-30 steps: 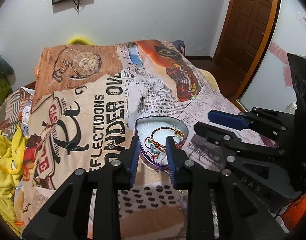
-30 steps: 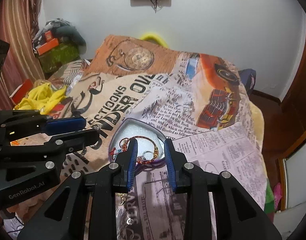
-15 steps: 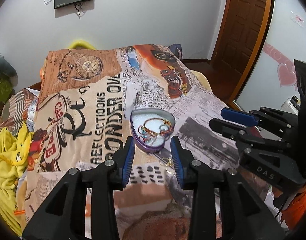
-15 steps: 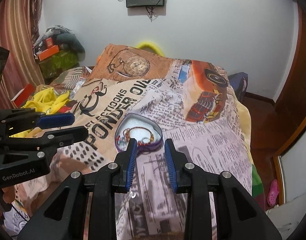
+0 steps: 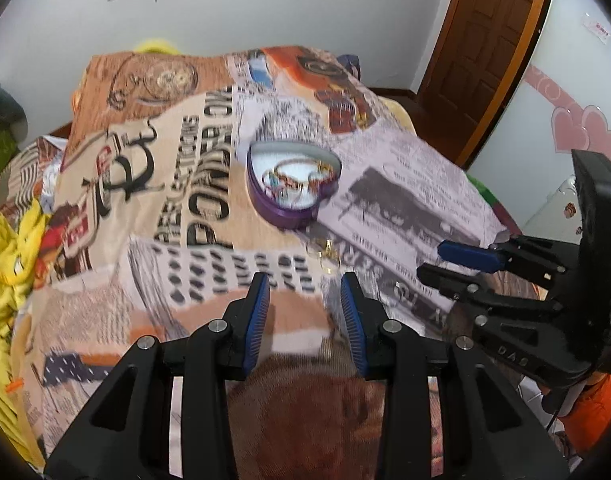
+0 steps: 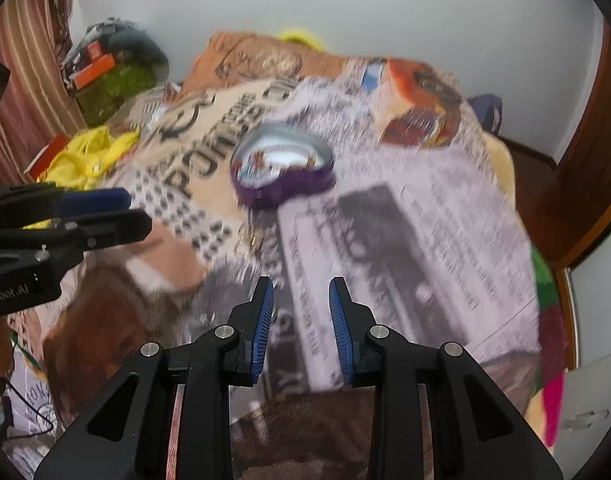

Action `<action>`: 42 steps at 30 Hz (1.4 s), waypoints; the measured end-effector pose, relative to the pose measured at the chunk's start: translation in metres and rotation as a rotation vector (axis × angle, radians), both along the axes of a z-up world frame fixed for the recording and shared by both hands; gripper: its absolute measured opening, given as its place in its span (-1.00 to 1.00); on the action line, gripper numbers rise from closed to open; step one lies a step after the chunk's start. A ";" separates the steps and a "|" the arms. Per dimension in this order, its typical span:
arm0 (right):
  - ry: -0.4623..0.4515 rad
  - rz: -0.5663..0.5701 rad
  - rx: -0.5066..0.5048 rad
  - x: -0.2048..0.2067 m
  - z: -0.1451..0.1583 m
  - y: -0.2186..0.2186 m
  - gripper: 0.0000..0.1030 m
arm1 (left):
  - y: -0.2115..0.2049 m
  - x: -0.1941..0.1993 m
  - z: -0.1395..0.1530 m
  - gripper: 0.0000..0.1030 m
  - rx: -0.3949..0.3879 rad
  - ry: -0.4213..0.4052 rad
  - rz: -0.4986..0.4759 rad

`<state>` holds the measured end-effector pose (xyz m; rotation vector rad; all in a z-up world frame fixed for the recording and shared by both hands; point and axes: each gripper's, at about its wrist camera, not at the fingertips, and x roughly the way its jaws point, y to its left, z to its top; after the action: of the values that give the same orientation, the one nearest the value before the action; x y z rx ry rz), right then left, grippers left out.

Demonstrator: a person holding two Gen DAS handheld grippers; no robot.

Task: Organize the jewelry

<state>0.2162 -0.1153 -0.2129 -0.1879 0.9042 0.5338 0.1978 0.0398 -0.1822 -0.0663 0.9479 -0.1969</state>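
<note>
A purple heart-shaped tin (image 5: pixel 293 186) with a white lining holds beaded bracelets (image 5: pixel 293 178) on the printed bedspread; it also shows in the right wrist view (image 6: pixel 283 172). Small gold pieces (image 5: pixel 329 254) lie on the cloth just in front of the tin; they show blurred in the right wrist view (image 6: pixel 251 242). My left gripper (image 5: pixel 305 284) is open and empty, well back from the tin. My right gripper (image 6: pixel 301 290) is open and empty, also back from it. Each gripper appears in the other's view, the right one (image 5: pixel 441 260) and the left one (image 6: pixel 133 212).
The bedspread (image 5: pixel 153 184) covers a bed. A yellow cloth (image 5: pixel 5 248) lies at its left edge. A wooden door (image 5: pixel 485 40) stands at the back right. Clutter (image 6: pixel 113 76) sits by the wall at the back left.
Both grippers have pulled back and up from the tin, which now looks smaller and farther away. The gold pieces in front of the tin have come into view.
</note>
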 end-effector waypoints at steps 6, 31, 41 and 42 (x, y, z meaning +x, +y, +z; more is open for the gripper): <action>0.039 0.038 -0.003 -0.009 -0.013 0.010 -0.49 | -0.004 -0.008 -0.014 -0.30 0.006 0.030 -0.010; 0.028 -0.008 0.043 -0.001 -0.023 -0.015 -0.62 | -0.050 0.019 -0.040 -0.30 0.008 0.079 -0.117; 0.014 -0.075 0.093 0.010 -0.016 -0.043 -0.62 | -0.074 0.035 -0.054 -0.54 0.036 0.093 -0.158; 0.016 -0.075 0.096 0.011 -0.016 -0.044 -0.62 | -0.076 0.035 -0.055 -0.55 0.042 0.093 -0.160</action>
<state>0.2269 -0.1590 -0.2284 -0.0624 0.8951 0.5082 0.2330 -0.0358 -0.2374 0.0397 1.0503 -0.3242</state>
